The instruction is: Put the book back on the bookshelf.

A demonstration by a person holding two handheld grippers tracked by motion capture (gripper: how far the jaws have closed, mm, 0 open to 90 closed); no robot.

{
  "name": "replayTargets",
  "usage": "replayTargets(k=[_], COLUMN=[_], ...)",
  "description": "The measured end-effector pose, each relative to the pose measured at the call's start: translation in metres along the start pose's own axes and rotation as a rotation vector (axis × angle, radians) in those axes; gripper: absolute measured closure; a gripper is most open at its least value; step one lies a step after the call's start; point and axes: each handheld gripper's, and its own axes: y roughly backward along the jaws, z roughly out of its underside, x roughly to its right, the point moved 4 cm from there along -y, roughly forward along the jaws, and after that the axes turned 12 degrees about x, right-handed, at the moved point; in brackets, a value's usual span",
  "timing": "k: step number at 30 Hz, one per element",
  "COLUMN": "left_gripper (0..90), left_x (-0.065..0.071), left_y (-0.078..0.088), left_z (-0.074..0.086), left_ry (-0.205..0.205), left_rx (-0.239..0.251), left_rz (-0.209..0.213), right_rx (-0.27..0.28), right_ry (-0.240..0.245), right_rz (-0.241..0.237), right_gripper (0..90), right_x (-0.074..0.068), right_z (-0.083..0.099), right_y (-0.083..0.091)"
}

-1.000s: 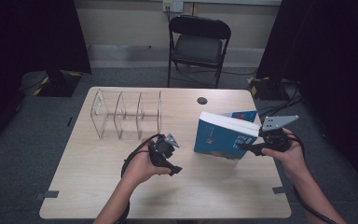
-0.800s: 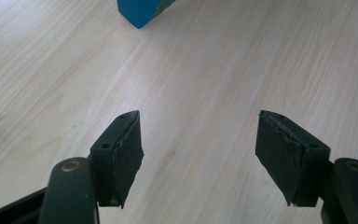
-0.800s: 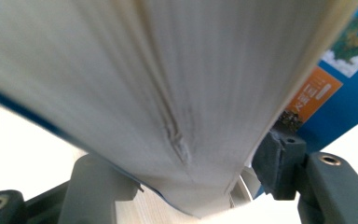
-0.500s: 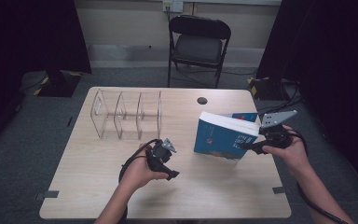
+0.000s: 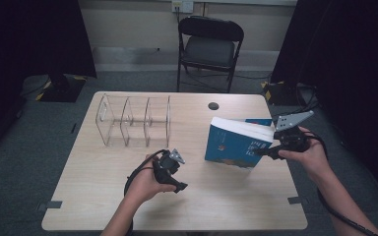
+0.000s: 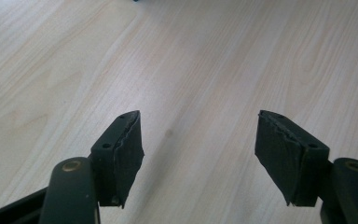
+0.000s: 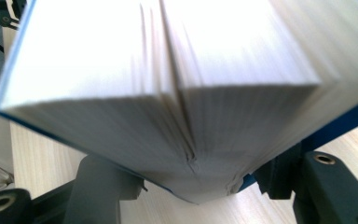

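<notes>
High view
- book (image 5: 238,145): tilted on the counter (image 5: 103,196), right of centre, lower edge down, top leaning up; a 2nd blue item peeks out just behind it.
- right hand-held gripper (image 5: 268,152): at the book's right end, jaws closed on it. Jaws have just been closing a bit further, book between them.
- left hand-held gripper (image 5: 177,184): held just over bare counter, well apart from book, holds nothing.
- rack (image 5: 135,120): clear divider rack, slots empty, far-left of book; prob. the book's destination.
- risk: grip sits at one corner/end only, so a thick book could pivot or slide out when lifted; cover may flop open.
- risk 2: swinging it left to the rack could knock the light rack along the counter.
- writing: small mark + lines on the blue cover, too small to read.

Left gripper view
- jaws: wide apart, nothing between, wood grain below.
- risk: none here; left hand idle, not steadying the book.
- writing: none.

Right gripper view
- page block (image 7: 177,74): fills the gap, pages split w/ a crease at the pinch.
- jaws: pressing both covers near the bottom edge.
- risk: squeeze is buckling pages; shallow bite, may slip.
- writing: none legible, blurred.
</notes>
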Motion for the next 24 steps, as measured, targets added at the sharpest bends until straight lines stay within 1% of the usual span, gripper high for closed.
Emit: replayTargets(k=[4, 7, 8, 12, 15, 16, 18, 19, 20, 21, 22, 24], left_gripper=[32.0, 32.0, 32.0, 32.0, 31.9, 31.9, 31.9, 31.9, 31.9, 31.9, 31.9, 32.2], left_x=[0.0, 0.0, 0.0, -0.001, 0.0, 0.0, 0.002, 0.002, 0.001, 0.001, 0.004, 0.004], left_y=[-0.001, -0.001, -0.001, -0.001, 0.0, 0.0, 0.0, 0.0, 0.001, 0.001, 0.0, 0.0], left_z=[0.003, 0.005, 0.007, 0.009, 0.011, 0.012, 0.013, 0.013, 0.014, 0.014, 0.014, 0.015], left_ry=[0.003, 0.0, 0.008, 0.008, 0.01, 0.008, 0.003, 0.002, -0.022, -0.025, 0.003, 0.005], left_rx=[-0.008, -0.014, -0.017, -0.016, -0.022, -0.024, -0.031, -0.031, -0.048, -0.051, -0.03, -0.029], left_rz=[0.001, 0.001, 0.002, 0.002, -0.002, -0.001, 0.005, 0.003, 0.005, 0.008, 0.006, 0.009], right_rx=[-0.013, -0.018, -0.026, -0.039, -0.064, -0.072, -0.099, -0.109, -0.116, -0.127, -0.132, -0.137], right_ry=[0.012, 0.012, 0.015, 0.018, 0.022, 0.02, 0.034, 0.04, 0.038, 0.05, 0.049, 0.055], right_rz=[0.002, 0.006, 0.004, 0.008, 0.005, 0.009, 0.009, 0.018, 0.011, 0.013, 0.008, 0.008], right_gripper=[46.0, 46.0, 46.0, 45.9, 45.3, 45.1, 44.9, 44.9, 44.9, 44.9, 44.9, 44.9], right_x=[0.0, 0.001, 0.001, 0.002, 0.003, 0.003, 0.004, 0.004, 0.004, 0.005, 0.004, 0.005], right_z=[-0.003, -0.005, -0.006, -0.007, -0.01, -0.011, -0.014, -0.016, -0.017, -0.019, -0.02, -0.022], right_y=[0.001, 0.001, 0.001, 0.002, 0.002, 0.002, 0.002, 0.002, 0.003, 0.003, 0.003, 0.003])
